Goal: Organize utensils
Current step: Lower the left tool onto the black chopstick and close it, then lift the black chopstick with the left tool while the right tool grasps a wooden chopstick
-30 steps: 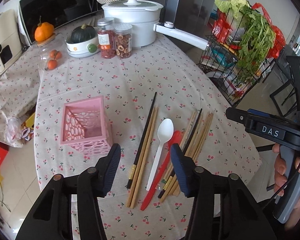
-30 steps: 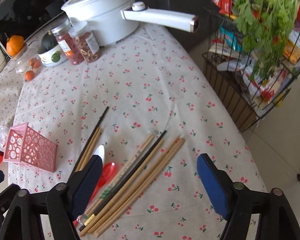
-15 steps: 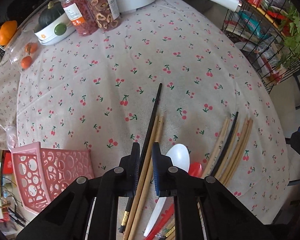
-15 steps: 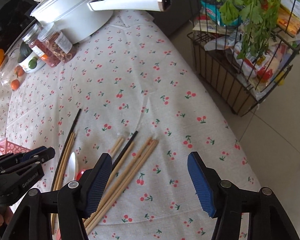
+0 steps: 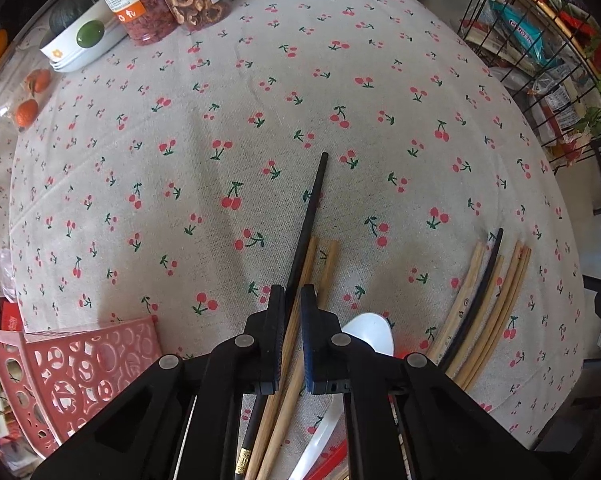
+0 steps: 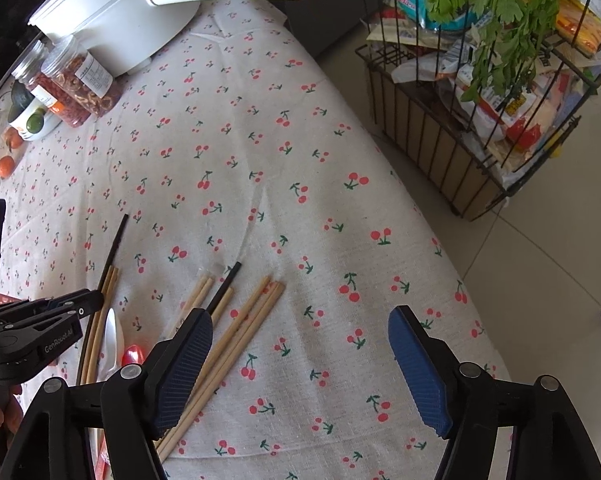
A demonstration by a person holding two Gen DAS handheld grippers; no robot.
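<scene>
My left gripper is down at the cloth, its jaws nearly shut around a black chopstick and a wooden chopstick beside it. A second wooden chopstick, a white spoon and a red spoon lie just right of it. A further bundle of wooden and black chopsticks lies to the right. The pink holder lies tipped at lower left. My right gripper is open and empty above the right bundle. The left gripper shows in the right wrist view.
Two jars, a green squash in a bowl, oranges and a white pot with a long handle stand at the far end. A wire rack with greens and packets stands right of the table edge.
My left gripper dropped from above the utensils to the cloth and closed its jaws around the left chopsticks. My right gripper drifted forward and stayed open.
</scene>
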